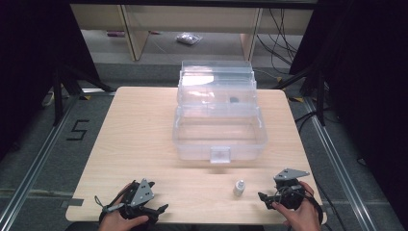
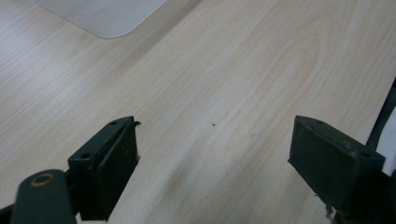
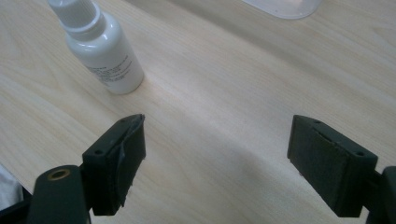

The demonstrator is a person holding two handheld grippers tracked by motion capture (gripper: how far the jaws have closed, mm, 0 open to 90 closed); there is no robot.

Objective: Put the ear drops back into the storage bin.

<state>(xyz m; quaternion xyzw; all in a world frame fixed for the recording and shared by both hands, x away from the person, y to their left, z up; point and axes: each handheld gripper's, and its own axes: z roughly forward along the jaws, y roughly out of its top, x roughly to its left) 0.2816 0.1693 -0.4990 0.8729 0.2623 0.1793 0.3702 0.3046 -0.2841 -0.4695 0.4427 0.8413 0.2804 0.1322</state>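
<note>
The worktop point(image 1: 144, 139) is a light wood-grain board with rounded corners, standing on a grey floor point(image 1: 29, 144) marked with a black "5". Dark drapes flank it on both sides; pale furniture legs and loose cables lie beyond the far edge. A clear plastic box point(image 1: 219, 130) with its tiered lid raised stands at the centre rear. A small white bottle point(image 1: 239, 187) stands upright near the front edge, just beside the right tongs point(image 1: 267, 199) and toward the middle. The right tongs are released, jaws wide apart, grasping nothing. The left tongs point(image 1: 156, 202), at the front left, are likewise released over bare wood.
</note>
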